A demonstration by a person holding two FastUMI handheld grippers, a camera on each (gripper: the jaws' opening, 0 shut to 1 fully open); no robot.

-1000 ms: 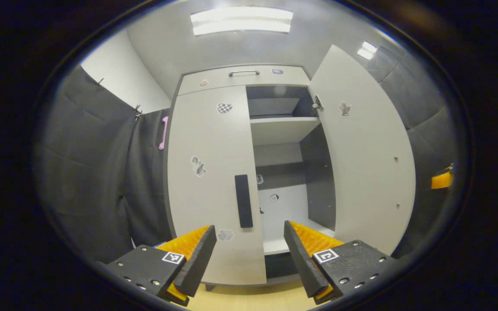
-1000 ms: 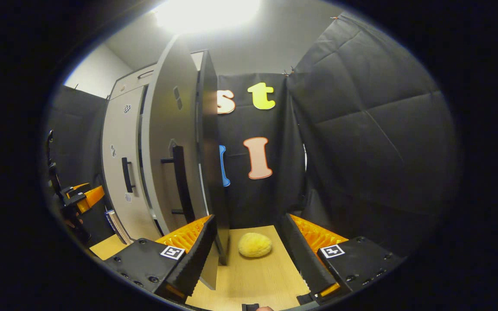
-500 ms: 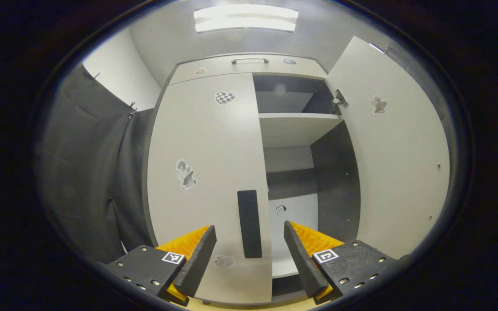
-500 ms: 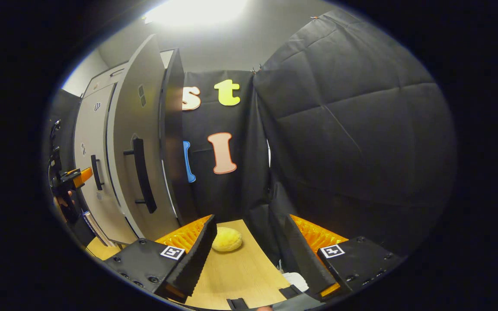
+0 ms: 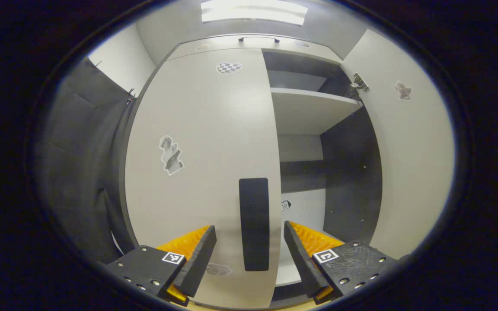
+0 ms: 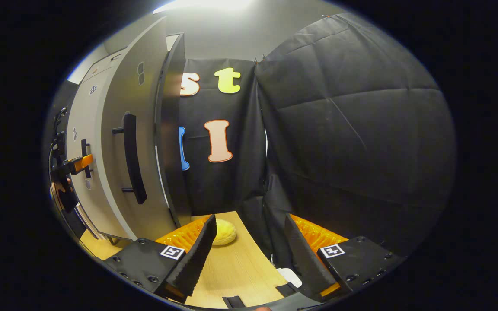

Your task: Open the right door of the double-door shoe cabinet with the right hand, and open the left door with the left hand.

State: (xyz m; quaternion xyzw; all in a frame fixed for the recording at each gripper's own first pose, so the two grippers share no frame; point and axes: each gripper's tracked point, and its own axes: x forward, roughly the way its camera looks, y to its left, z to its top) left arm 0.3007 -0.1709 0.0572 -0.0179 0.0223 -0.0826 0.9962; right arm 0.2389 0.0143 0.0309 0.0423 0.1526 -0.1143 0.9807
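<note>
Since a second ago our left gripper has closed in on the left door, whose handle now looms large between its spread fingers, which hold nothing. That door is shut, its handle not yet touched. Beside it the right door stands swung wide, baring a shelf and the dark inside of the cabinet. Our right gripper has swung away from the right door toward the booth's cloth wall; its fingers gape and grip nothing. There we see the right door's handle off to the left, the floor below and a yellow ball lying on it near the door's foot.
</note>
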